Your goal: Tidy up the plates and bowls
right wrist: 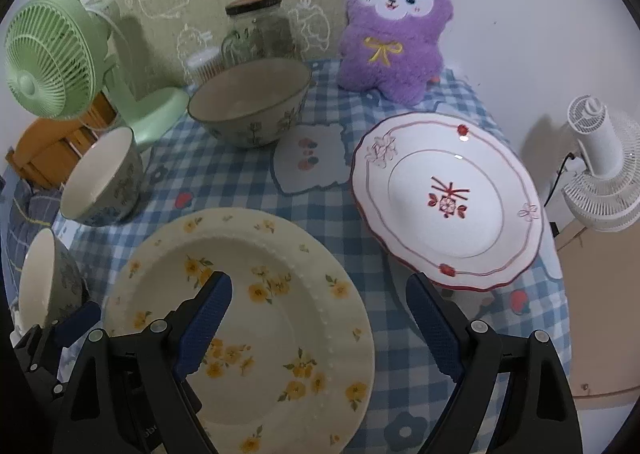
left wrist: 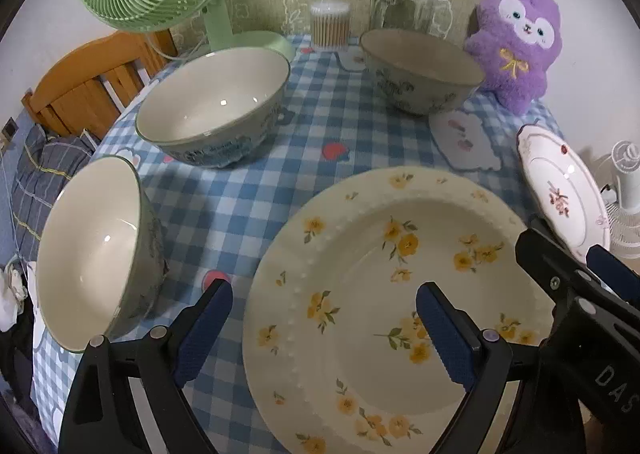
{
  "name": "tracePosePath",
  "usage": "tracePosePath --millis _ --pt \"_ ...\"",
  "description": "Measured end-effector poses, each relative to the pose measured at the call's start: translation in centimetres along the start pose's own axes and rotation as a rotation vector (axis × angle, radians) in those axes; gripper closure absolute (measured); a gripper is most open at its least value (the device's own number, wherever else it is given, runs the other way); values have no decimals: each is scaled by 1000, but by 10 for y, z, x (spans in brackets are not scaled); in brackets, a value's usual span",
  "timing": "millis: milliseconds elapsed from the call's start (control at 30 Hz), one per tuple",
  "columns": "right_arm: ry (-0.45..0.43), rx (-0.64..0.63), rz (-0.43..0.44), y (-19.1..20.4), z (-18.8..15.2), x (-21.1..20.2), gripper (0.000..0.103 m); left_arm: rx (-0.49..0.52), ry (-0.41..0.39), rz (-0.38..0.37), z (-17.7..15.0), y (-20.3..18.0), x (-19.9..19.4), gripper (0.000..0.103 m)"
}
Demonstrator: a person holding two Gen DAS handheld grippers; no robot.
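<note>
I am hovering both grippers, left and right, jaws gaping empty, straddling opposite rims of the cream yellow-flowered plate lying flat, near side.

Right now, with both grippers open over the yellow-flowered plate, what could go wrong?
1. Both grippers, left and right, straddle opposite rims of the yellow plate; they may collide or tip it.
2. The near bowl sits close beside the left gripper and at the table edge; a nudge could send it off.
3. The red plate also lies near the edge.
</note>
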State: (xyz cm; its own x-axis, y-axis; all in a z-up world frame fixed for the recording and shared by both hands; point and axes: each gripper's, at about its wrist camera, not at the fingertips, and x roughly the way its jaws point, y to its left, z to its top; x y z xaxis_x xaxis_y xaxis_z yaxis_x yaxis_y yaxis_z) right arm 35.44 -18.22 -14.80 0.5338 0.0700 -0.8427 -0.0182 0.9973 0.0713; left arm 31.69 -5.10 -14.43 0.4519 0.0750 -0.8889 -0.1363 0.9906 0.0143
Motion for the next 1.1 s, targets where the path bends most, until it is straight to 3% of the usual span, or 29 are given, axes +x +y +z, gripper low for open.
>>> tracePosePath --millis 433,1100 --pt "68 -14 -9 0 -9 29 16 -3 45 10 -7 -1 22 19" --pt "138 12 14 3 -11 49 25 17 26 22 -9 -2 21 18"
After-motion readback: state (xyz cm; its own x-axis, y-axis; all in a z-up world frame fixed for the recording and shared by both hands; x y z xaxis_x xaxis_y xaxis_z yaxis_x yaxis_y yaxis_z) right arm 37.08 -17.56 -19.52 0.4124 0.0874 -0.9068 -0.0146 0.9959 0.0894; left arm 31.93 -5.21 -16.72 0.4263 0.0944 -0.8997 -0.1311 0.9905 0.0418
